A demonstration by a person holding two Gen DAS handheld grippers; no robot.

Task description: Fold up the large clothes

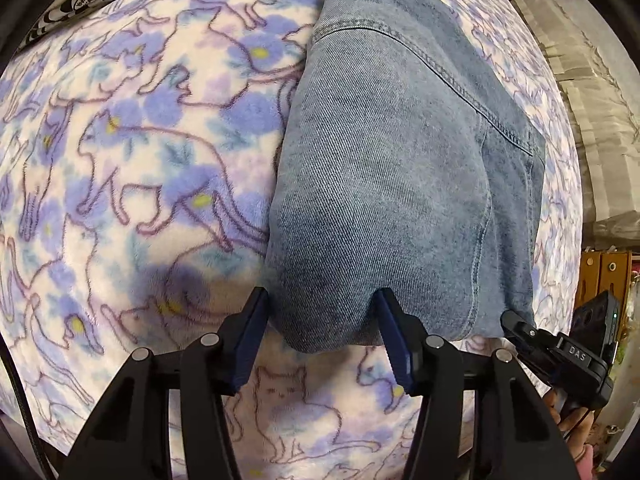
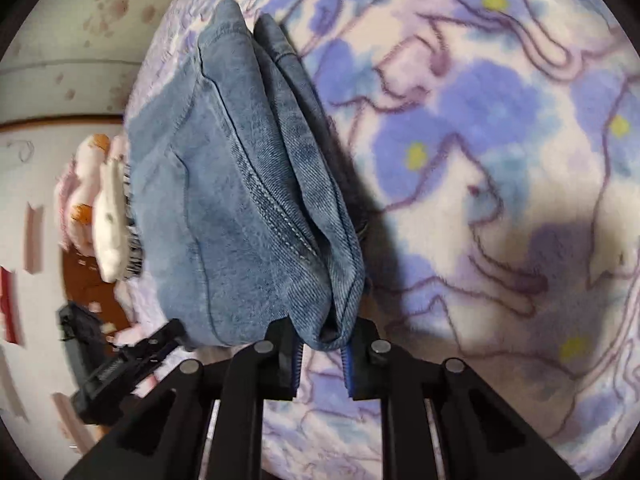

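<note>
Folded blue denim jeans (image 1: 392,168), faded twill with stitched seams, are laid on a fuzzy fleece blanket (image 1: 140,152) printed with purple flowers and cat outlines. The left gripper (image 1: 322,312) is spread wide, its ribbed blue pads (image 1: 250,336) straddling the rounded fold edge without pinching. The right gripper (image 2: 323,342) is clamped narrow on the jeans' stacked layered edge. A plush toy (image 2: 108,208) is seen blurred beyond the jeans.
</note>
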